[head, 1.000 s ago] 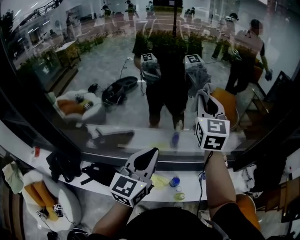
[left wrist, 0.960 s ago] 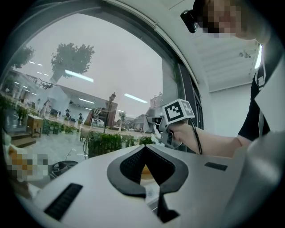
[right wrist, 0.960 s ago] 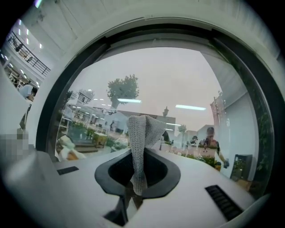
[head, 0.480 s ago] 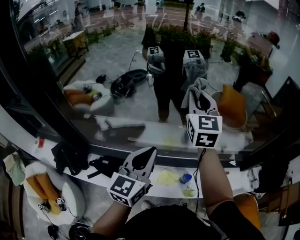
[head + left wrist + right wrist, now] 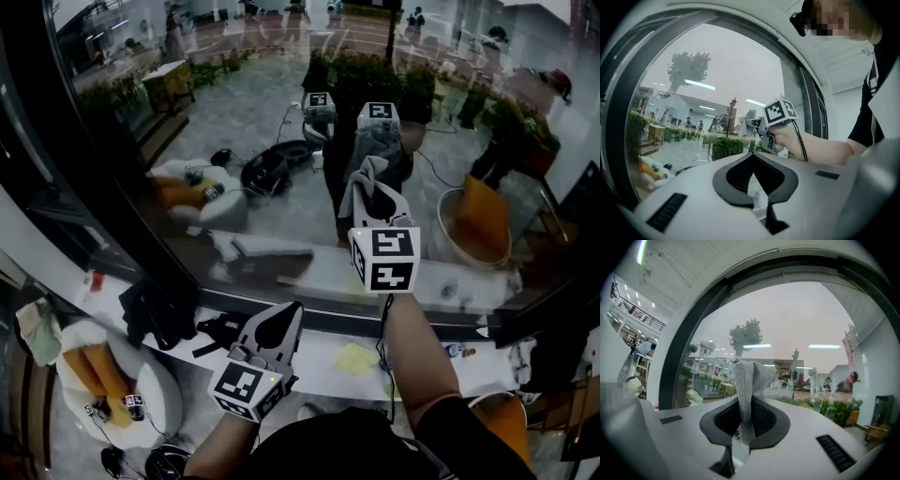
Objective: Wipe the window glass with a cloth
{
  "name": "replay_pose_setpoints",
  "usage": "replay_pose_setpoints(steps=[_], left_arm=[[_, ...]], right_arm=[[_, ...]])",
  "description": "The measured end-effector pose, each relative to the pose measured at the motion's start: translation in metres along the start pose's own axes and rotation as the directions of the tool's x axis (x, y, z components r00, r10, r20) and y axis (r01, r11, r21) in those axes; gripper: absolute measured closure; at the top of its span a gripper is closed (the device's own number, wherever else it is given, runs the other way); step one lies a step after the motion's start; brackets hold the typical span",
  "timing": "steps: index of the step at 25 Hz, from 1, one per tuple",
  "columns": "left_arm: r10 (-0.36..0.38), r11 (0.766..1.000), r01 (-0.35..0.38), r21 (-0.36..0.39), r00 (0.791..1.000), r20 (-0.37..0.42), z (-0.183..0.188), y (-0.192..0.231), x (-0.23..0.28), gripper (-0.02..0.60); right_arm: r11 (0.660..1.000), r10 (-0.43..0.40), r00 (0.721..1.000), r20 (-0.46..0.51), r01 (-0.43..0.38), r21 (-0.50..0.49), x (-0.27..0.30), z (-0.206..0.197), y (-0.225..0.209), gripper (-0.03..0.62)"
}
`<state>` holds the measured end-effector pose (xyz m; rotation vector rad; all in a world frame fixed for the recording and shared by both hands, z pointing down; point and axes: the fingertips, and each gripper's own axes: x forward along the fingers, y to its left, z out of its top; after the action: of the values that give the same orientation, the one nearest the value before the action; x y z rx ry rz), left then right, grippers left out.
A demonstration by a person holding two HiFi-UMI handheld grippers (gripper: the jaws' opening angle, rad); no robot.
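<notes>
A grey knitted cloth [image 5: 749, 376] sticks up out of my right gripper [image 5: 746, 401], which is shut on it. In the head view that right gripper [image 5: 374, 190] is raised with the cloth [image 5: 361, 176] at the window glass [image 5: 234, 122]; whether the cloth touches the glass I cannot tell. My left gripper [image 5: 286, 314] hangs lower, over the sill, shut with nothing in it. The left gripper view shows its jaws [image 5: 753, 158] closed, and beyond them the right gripper's marker cube [image 5: 779, 111] held in a hand.
A dark window frame [image 5: 89, 159] runs down the left. Below the glass lies a white sill [image 5: 309, 352] with a yellow rag [image 5: 354, 358], a black bag [image 5: 157, 314] and a small bottle [image 5: 456, 350]. Reflections of both grippers show in the glass.
My right gripper has carried the cloth leftward along the glass. The head view has swung with it. The left gripper stays low near the sill.
</notes>
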<state>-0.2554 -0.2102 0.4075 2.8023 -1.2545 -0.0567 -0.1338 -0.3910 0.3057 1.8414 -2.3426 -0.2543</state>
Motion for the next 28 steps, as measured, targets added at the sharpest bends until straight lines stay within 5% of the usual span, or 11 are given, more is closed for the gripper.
replay_pose_setpoints(steps=[12,19,28], left_arm=[[0.079,0.997,-0.079,-0.018,0.997,0.001,-0.005,0.044,-0.022,0.574],[0.086,0.993,-0.088,-0.073,0.996,-0.03,0.004,0.044,-0.021,0.574],[0.071,0.997,-0.071,-0.018,0.997,-0.015,-0.005,0.046,-0.027,0.574]], right_arm=[[0.993,0.114,0.993,0.009,-0.114,-0.014,0.038,0.005,0.077,0.542],[0.992,0.121,0.993,0.015,-0.121,-0.021,0.043,0.011,0.085,0.543],[0.992,0.123,0.992,0.019,-0.123,-0.023,0.041,0.011,0.085,0.543]])
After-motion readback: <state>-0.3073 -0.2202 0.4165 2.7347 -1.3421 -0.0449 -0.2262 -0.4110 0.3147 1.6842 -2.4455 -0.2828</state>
